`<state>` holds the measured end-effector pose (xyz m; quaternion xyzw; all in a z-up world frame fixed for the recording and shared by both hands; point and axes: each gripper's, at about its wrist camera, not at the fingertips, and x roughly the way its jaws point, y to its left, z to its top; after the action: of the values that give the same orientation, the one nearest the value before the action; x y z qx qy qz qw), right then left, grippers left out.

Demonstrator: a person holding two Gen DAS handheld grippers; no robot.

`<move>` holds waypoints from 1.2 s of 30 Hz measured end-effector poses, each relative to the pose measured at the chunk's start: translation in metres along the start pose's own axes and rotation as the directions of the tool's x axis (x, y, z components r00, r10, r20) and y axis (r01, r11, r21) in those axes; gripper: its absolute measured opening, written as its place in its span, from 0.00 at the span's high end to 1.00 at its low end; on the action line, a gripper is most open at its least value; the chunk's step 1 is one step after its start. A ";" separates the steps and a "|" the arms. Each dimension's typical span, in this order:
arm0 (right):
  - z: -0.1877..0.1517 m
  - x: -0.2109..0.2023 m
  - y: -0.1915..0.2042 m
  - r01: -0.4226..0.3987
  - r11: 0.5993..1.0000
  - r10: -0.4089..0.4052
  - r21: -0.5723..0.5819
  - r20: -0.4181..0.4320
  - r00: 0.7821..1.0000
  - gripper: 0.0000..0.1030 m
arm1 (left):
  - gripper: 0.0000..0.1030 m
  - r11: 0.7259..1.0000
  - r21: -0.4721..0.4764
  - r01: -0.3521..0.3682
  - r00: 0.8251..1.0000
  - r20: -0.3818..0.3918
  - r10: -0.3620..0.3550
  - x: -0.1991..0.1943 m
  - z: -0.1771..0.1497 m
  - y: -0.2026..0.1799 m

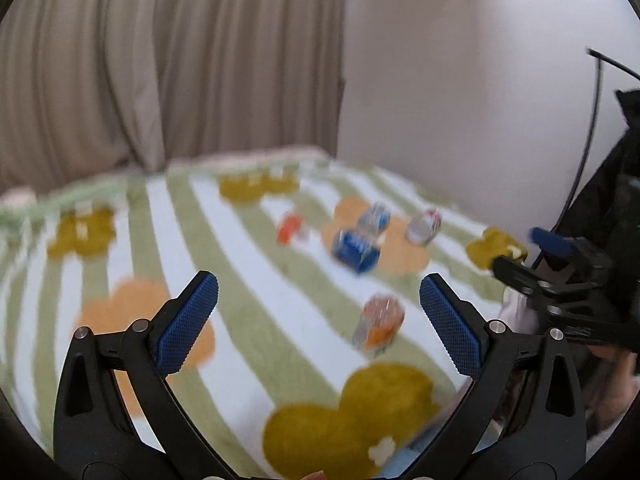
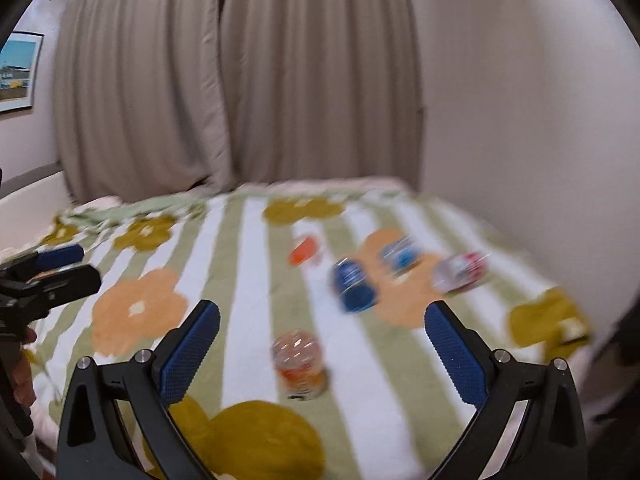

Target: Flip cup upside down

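Several small cups lie on a striped flowered blanket. The nearest, a clear cup with an orange band, stands just ahead of both grippers; in the right wrist view the same cup is between the fingers' line, farther off. A blue cup, a red-orange cup, a clear-blue cup and a clear-red cup lie beyond, blurred. My left gripper is open and empty. My right gripper is open and empty.
Beige curtains hang behind the bed. A white wall runs along the right side. The right gripper shows at the right edge of the left wrist view; the left gripper shows at the left edge of the right wrist view.
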<state>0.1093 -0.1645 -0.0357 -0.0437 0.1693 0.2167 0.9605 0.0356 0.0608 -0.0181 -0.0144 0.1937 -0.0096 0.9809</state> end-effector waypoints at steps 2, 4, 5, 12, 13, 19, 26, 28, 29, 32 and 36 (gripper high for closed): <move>0.010 -0.028 0.000 0.060 0.998 -0.061 0.007 0.044 0.997 0.01 | 0.00 0.998 0.063 -0.025 0.996 0.085 0.020 -0.017 0.018 -0.015; 0.018 -0.055 -0.002 0.120 0.992 -0.122 0.025 0.073 0.990 0.01 | 0.00 0.996 0.089 -0.028 0.990 0.138 0.015 -0.029 0.028 -0.025; 0.021 -0.066 -0.003 0.149 0.988 -0.151 0.036 0.085 0.985 0.01 | 0.00 0.995 0.094 -0.025 0.987 0.159 0.010 -0.036 0.031 -0.030; 0.018 -0.116 -0.015 0.309 0.942 -0.326 0.133 0.134 0.936 0.01 | 0.00 0.995 0.101 0.010 0.977 0.209 -0.031 -0.057 0.022 -0.055; 0.016 -0.121 -0.016 0.322 0.936 -0.341 0.144 0.138 0.930 0.01 | 0.00 0.994 0.106 0.006 0.977 0.210 -0.028 -0.058 0.020 -0.057; 0.011 -0.137 -0.017 0.360 0.919 -0.384 0.163 0.149 0.911 0.01 | 0.00 0.995 0.101 0.010 0.977 0.212 -0.032 -0.064 0.016 -0.061; 0.011 -0.140 -0.014 0.366 0.917 -0.390 0.158 0.158 0.907 0.01 | 0.00 0.994 0.106 0.008 0.974 0.224 -0.032 -0.072 0.014 -0.065; 0.012 -0.143 -0.013 0.368 0.917 -0.391 0.156 0.160 0.906 0.01 | 0.00 0.994 0.106 0.007 0.974 0.225 -0.031 -0.073 0.014 -0.065; 0.012 -0.143 -0.014 0.367 0.917 -0.390 0.157 0.161 0.907 0.01 | 0.00 0.994 0.105 0.007 0.974 0.224 -0.031 -0.073 0.014 -0.064; 0.012 -0.142 -0.013 0.370 0.916 -0.393 0.156 0.158 0.906 0.01 | 0.00 0.995 0.101 0.012 0.974 0.225 -0.034 -0.074 0.014 -0.065; 0.012 -0.143 -0.012 0.368 0.916 -0.392 0.157 0.158 0.906 0.01 | 0.00 0.995 0.098 0.012 0.974 0.225 -0.033 -0.075 0.013 -0.065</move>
<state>-0.0028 -0.2309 0.0252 0.0041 0.0801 0.0174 0.9966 -0.0298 -0.0023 0.0244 0.0295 0.0799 -0.0283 0.9960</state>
